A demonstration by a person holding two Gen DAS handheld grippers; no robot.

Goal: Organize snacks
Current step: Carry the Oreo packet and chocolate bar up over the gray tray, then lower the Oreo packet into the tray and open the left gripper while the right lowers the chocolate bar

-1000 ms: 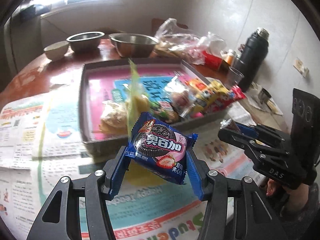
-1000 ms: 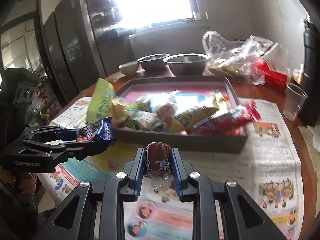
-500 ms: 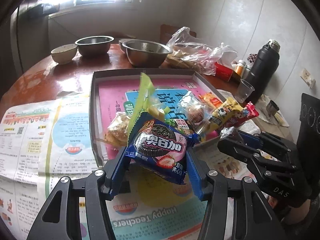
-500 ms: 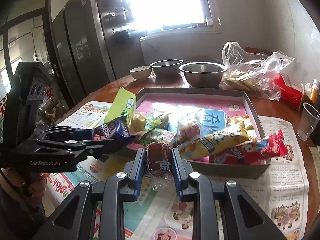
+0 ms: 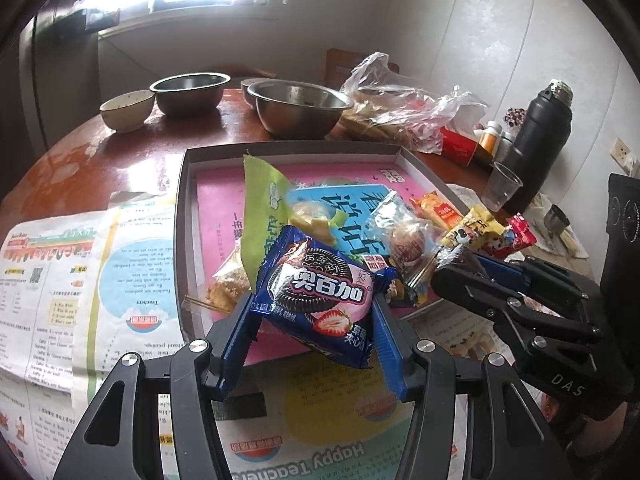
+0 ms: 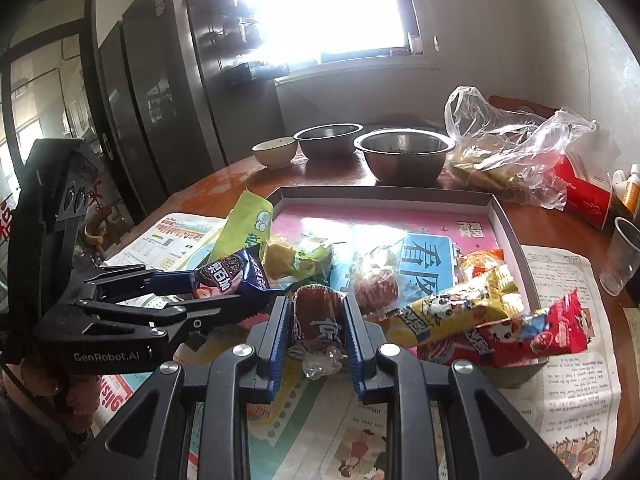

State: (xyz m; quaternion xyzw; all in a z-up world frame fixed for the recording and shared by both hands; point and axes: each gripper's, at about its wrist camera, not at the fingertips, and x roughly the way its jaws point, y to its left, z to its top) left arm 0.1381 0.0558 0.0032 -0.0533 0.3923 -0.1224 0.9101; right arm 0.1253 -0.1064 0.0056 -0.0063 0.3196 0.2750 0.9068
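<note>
Above the near edge of the tray [image 5: 188, 216], my left hand-held gripper [image 5: 316, 320] is clamped on a blue cookie packet [image 5: 320, 296], its blue pads pressing both sides of the wrapper. The packet hangs clear of the newspaper [image 5: 80, 264] spread on the worktop [image 5: 100, 152]. Just to its right, my right hand-held gripper [image 6: 316, 320] is closed on a small dark red wrapped snack [image 6: 318, 320], held upright between the pads with its clear twisted end hanging down.

Inside the tray lie a green packet [image 6: 248, 224] standing tilted against the left wall, a round sweet in clear wrap [image 6: 376, 284], and a yellow cow-print packet [image 6: 452, 312] with a red packet [image 6: 520, 336] resting over the front rim. Behind the tray stand two steel bowls [image 6: 404, 156], a small ceramic bowl [image 6: 276, 152] and a crumpled plastic bag [image 6: 512, 152].
</note>
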